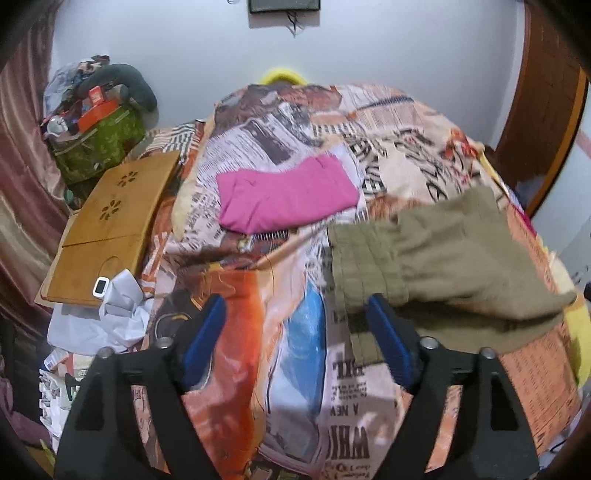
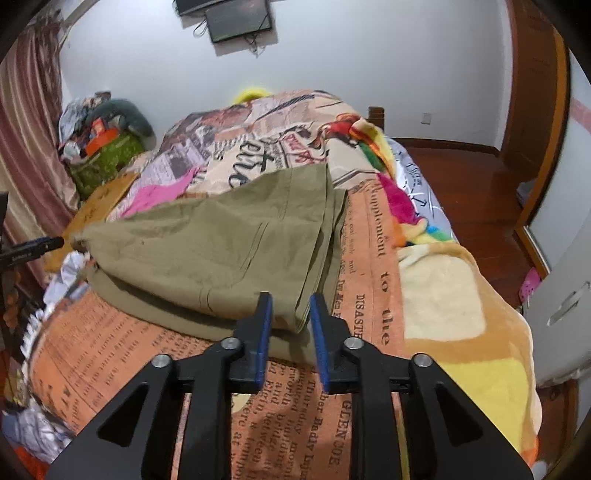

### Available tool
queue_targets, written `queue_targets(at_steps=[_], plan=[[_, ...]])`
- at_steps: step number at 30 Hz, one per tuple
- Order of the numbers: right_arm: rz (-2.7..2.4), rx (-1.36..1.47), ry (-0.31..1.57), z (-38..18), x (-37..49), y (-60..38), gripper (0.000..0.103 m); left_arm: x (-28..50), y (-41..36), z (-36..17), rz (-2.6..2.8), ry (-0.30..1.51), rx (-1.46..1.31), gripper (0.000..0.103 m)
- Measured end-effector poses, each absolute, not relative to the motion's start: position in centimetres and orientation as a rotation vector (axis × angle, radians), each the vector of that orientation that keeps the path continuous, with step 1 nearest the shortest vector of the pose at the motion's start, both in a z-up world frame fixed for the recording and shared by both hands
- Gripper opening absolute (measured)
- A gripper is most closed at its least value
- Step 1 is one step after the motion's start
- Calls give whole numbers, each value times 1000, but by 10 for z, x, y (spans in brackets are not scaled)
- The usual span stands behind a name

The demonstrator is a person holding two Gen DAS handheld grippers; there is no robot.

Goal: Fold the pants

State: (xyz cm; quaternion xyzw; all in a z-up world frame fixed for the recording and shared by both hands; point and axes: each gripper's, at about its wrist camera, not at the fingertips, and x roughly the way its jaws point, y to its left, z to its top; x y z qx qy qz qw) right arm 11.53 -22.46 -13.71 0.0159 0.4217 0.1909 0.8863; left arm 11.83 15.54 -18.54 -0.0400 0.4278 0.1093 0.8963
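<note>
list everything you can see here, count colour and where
pants: one, olive green, folded over on the bedspread, in front of both grippers
pink garment: one, magenta, folded, farther up the bed
bedspread: one, orange and cream newspaper print, covering the bed
fleece blanket: one, cream, yellow and rainbow, along the bed's right edge
wooden lap tray: one, tan, at the bed's left side
green bag: one, green, piled with clutter, left corner by the wall
curtain: one, dusty pink, far left
wall screen: one, dark, on the white wall
left gripper: one, black with blue pads, jaws wide apart, nothing between
right gripper: one, black with blue pads, jaws slightly apart at the pants' near corner
</note>
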Motion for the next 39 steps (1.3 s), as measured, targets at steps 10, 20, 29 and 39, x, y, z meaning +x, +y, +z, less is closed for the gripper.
queue_targets(at_steps=[10, 20, 29, 39], plan=[[507, -75, 843, -119, 112, -175, 69, 128, 128, -165, 120, 876, -83, 96], [699, -201, 927, -150, 121, -105, 77, 140, 81, -189, -3, 964, 75, 97], [721, -222, 1021, -178, 142, -85, 74, 157, 55, -215, -25, 1017, 236, 97], [694, -230, 938, -167, 148, -96, 15, 169, 24, -211, -37, 895, 383, 81]])
